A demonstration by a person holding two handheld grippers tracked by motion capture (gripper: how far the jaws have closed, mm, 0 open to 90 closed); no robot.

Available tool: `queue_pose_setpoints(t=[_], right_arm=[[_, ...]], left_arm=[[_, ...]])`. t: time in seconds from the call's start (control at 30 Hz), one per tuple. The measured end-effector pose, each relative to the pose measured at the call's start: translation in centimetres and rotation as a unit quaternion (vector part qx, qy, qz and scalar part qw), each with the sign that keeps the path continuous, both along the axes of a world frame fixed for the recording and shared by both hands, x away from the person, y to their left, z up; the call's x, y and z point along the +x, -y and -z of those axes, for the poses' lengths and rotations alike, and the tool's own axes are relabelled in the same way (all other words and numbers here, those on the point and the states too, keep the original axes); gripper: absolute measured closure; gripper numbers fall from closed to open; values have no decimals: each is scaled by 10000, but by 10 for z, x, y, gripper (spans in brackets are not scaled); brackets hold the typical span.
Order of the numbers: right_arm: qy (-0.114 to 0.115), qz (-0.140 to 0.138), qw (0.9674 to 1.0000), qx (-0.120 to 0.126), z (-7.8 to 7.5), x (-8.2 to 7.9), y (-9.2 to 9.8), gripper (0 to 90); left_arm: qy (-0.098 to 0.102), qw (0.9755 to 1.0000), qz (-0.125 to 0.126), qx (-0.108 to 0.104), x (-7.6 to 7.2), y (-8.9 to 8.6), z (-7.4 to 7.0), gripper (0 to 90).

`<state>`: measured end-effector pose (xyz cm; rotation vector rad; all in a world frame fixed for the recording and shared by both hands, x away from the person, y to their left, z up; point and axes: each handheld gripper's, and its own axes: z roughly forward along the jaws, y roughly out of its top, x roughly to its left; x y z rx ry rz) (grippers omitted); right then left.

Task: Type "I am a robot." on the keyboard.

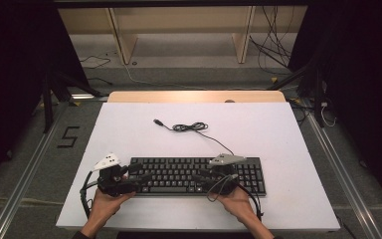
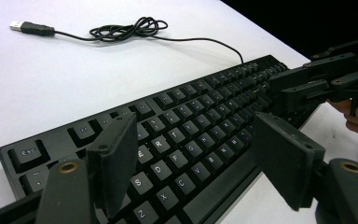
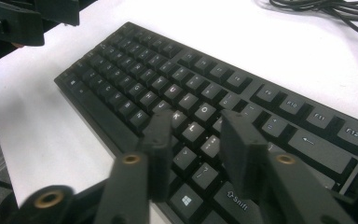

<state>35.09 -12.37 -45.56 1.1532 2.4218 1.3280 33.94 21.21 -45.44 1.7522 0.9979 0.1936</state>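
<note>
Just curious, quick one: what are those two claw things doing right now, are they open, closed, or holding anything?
Left gripper: open, holding nothing, above the keyboard.
Right gripper: open with a narrower gap, holding nothing, over the keys.

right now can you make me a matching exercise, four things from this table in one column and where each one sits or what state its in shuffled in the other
Things:
1. keyboard
2. USB plug
3. left gripper
4. right gripper

Places or states:
A. lies loose on the white table, beyond a coiled cable
B. jaws wide apart over the letter keys at the Esc end
C. lies flat along the near side of the table
D. jaws a narrower gap apart, above the keys near Shift

Pairs: 1-C, 2-A, 3-B, 4-D
</note>
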Motion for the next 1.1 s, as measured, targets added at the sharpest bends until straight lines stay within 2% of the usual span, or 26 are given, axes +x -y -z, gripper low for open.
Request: queue_pose_setpoints(t=[0.3, 0.6, 1.1], right_arm=[[-47, -109, 9998, -162, 5, 1, -7, 799], [-106, -144, 9994, -294, 10, 3, -13, 880], [-172, -186, 9984, -510, 20, 6, -21, 900]], left_arm=[[41, 10000, -9, -18, -6, -1, 1, 310], [69, 10000, 40, 21, -9, 0, 2, 307], [136, 9998, 160, 67, -14, 4, 3, 296]])
